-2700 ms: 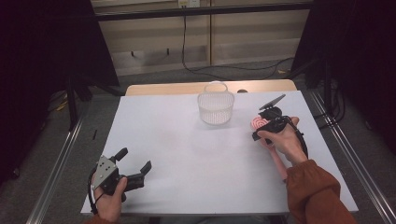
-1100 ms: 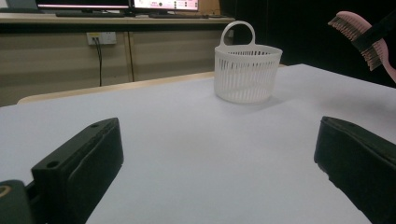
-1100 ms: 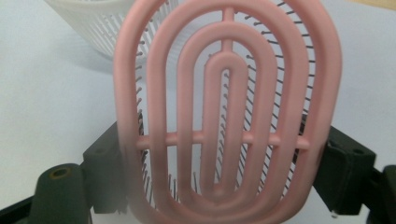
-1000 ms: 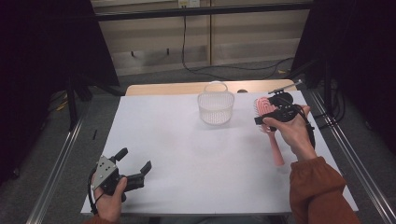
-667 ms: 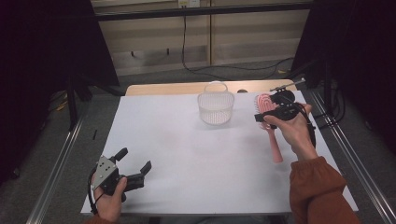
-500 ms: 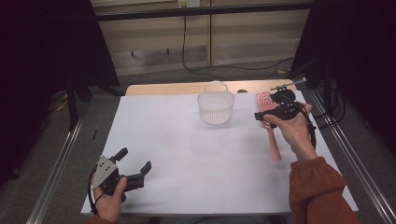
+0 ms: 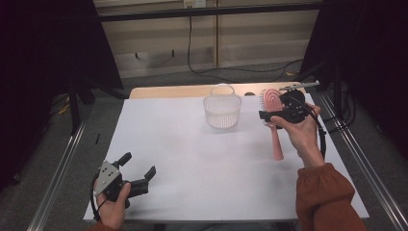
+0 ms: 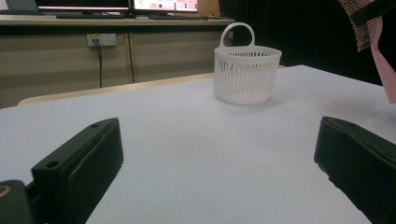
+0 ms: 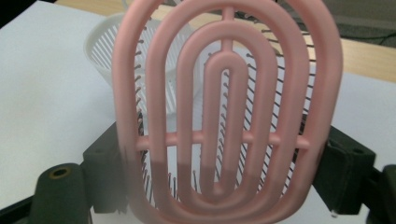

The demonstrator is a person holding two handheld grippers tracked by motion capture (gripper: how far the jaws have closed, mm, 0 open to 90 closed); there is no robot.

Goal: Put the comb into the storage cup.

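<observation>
A white sheet [image 7: 207, 159] covers the table, a strip of bare wood [image 7: 168, 91] shows at its far edge, a black cable [image 7: 190, 43] hangs down the beige wall behind, and 2 lit monitors [image 8: 116, 4] stand on a counter.

The table [image 7: 192, 159] was covered by a plain white sheet, and a strip of bare light wood showed along its far edge. A white slatted plastic basket [image 7: 222, 110] with an arched handle stood upright on the sheet near that far edge, roughly midway across. Its sides were open ribs; from the left gripper view it looked as though nothing was inside, though the ribs made that hard to confirm. Metal rails [image 7: 57, 168] ran alongside the table's left and right sides.
</observation>
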